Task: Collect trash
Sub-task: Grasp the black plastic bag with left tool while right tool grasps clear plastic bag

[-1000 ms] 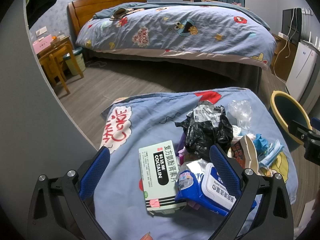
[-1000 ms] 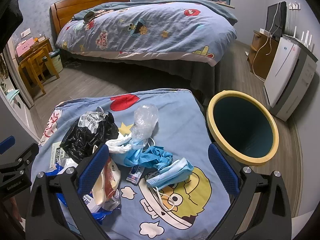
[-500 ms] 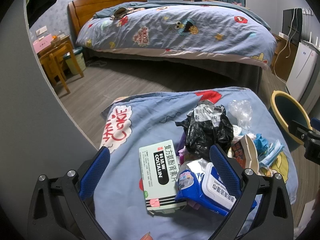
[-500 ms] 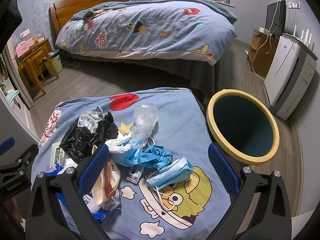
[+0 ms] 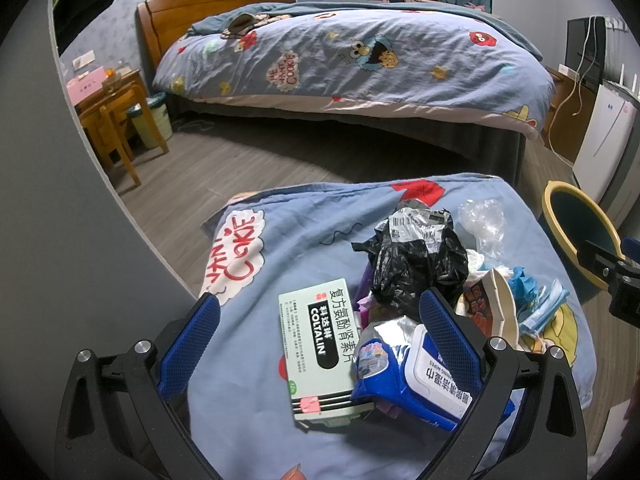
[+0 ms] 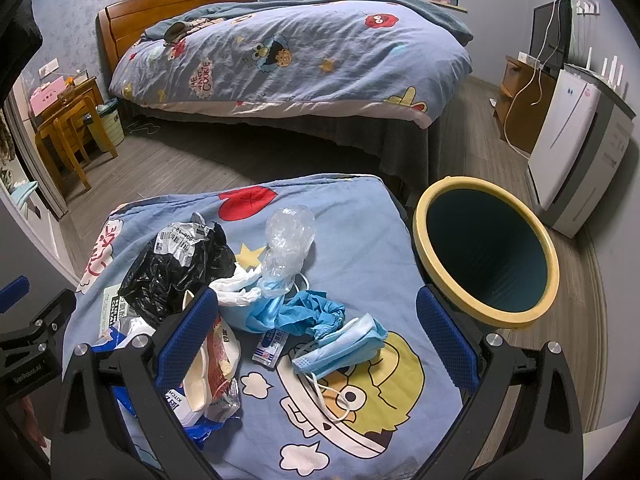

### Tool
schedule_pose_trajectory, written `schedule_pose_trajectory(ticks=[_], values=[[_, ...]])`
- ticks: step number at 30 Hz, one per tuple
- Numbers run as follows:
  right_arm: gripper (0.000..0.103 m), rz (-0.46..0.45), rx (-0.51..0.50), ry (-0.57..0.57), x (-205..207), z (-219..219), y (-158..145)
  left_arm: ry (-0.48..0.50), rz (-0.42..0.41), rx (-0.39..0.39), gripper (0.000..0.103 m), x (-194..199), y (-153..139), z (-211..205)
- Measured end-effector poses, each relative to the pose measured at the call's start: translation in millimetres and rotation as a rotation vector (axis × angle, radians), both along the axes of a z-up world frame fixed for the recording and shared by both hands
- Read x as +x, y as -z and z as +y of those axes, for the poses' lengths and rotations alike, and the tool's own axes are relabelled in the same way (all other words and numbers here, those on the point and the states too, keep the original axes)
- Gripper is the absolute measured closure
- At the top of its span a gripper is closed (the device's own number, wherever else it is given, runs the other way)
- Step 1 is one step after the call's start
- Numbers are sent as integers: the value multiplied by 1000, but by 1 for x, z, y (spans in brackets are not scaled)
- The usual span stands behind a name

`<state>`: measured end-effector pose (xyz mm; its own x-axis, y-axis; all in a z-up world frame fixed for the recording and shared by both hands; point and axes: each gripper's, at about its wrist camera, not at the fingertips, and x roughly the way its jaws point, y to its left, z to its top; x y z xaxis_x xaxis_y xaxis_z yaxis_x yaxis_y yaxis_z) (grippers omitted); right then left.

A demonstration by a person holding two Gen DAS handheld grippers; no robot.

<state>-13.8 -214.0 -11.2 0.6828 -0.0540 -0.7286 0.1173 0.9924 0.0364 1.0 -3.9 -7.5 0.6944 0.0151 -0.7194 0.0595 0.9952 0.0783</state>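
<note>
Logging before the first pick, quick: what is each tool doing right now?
Left tool: open, holding nothing, above the medicine box.
Right tool: open, holding nothing, above the face mask.

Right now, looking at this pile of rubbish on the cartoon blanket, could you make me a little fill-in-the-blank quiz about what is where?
1. The bin beside the blanket has a rim coloured ____.
2. The crumpled bag bearing a barcode label is coloured ____.
3. The box printed COLTALIN lies partly under a pack of ____.
4. Both the left gripper and the right gripper are ____, holding nothing.

Missing words: yellow; black; wipes; open
</note>
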Motion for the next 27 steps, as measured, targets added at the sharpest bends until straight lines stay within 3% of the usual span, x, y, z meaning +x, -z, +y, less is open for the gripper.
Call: schedule_pose_trajectory(ticks=[4,11,16,20,22,25,27], values=[[5,-30,-37,-11,2,0,-2,33,-16,-8,4,5,-1,3],[5,-77,0,7,42,-21,-11,138,-78,-49,4,57,-17,16],[5,-27,108,1,80,-28,2,152,-40,25,4,82,-3,18],[6,31,109,-42,107,-17,24,195,-7,-36,6,95,14,22],[18,75,124,-63,119,-12,38,230,4,-66,7,100,17,18],[26,145,178,-78,128,-11,57,281,24,-85,8,104,26,10],[33,174,201,-81,132,-13,64,313,52,-111,19,106,33,4]])
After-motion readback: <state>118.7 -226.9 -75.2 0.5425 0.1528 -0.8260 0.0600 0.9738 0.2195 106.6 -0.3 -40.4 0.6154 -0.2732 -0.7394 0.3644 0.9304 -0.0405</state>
